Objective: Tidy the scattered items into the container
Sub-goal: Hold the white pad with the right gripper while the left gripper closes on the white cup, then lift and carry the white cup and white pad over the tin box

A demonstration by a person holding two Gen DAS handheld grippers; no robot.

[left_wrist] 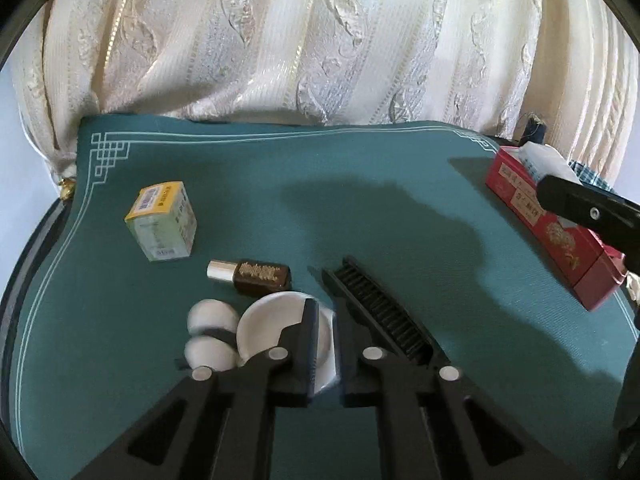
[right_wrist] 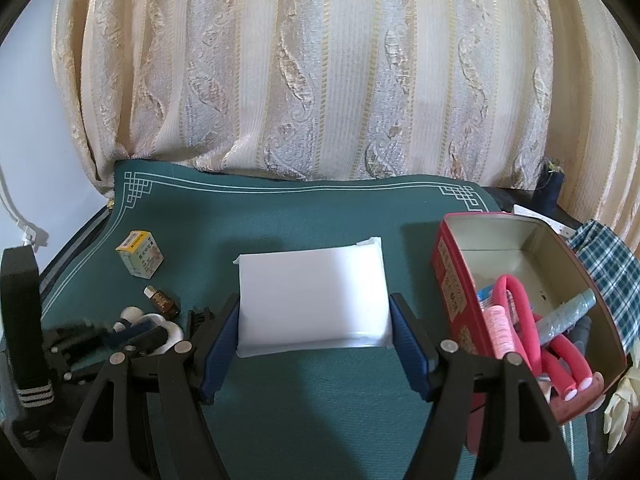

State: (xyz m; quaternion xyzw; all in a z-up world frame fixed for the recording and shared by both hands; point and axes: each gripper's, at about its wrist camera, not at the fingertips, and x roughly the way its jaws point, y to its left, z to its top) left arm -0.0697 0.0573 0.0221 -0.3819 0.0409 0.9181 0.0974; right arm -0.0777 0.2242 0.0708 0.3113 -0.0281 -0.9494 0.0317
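My left gripper [left_wrist: 326, 344] is shut on the wall of a small white dish [left_wrist: 264, 328] lying on the green mat [left_wrist: 320, 184]. Beside the dish are two white round puffs [left_wrist: 212, 316], a brown bottle [left_wrist: 256, 274] with a silver cap, a black brush [left_wrist: 380, 316] and a yellow-green carton [left_wrist: 162, 222]. My right gripper [right_wrist: 314, 340] is shut on a white packet [right_wrist: 312, 292], with a pad against each side. The open red tin [right_wrist: 452, 280] stands just to its right and holds pink foam rollers [right_wrist: 520, 320] and other small items.
A striped cream curtain [right_wrist: 320, 80] hangs right behind the mat's far edge. A checked cloth [right_wrist: 608, 264] and a dark thread spool [right_wrist: 550, 184] lie past the tin. A pale glove-like thing [right_wrist: 620, 404] lies at the right edge.
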